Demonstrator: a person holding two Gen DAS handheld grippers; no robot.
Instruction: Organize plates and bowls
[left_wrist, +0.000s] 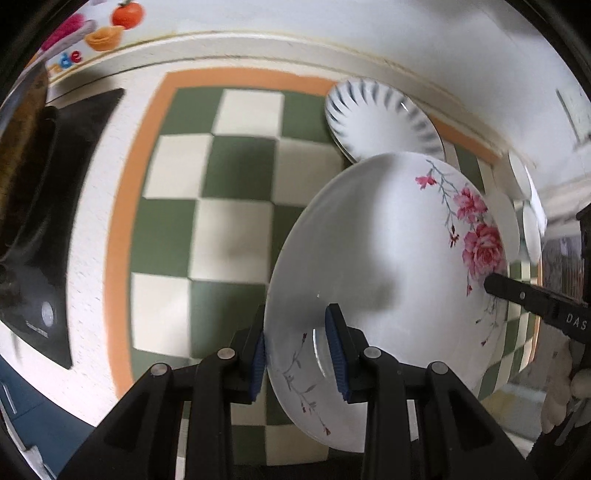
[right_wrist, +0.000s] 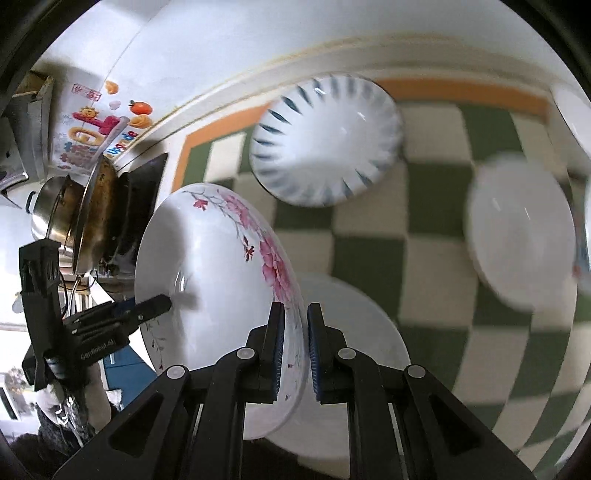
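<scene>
Your left gripper (left_wrist: 301, 354) has its blue pads pinched on the near rim of the floral plate (left_wrist: 388, 258), one finger outside the rim and one inside the well, and your right gripper (right_wrist: 295, 354) is clamped narrow on the opposite rim of that same plate (right_wrist: 207, 280), so you're carrying it between both tools, lifted clear of the cloth and tipped on a slant. From the left camera you can see the right tool's black finger reaching in over the pink roses at the far edge; from the right camera the left tool's finger pokes into the plate's well from the other side. Just under the held plate sits a plain white plate (right_wrist: 351, 369) on the green-and-cream checked cloth (left_wrist: 229, 229). Further out, a bowl with blue-grey radiating strokes (right_wrist: 325, 140) rests near the orange border of the cloth, and another white dish (right_wrist: 521, 232) lies off to the right, blurred. Beyond the cloth, a black stovetop (left_wrist: 48, 229) and a steel pot (right_wrist: 55, 206) stand against the white wall with colourful stickers (right_wrist: 103, 129).
</scene>
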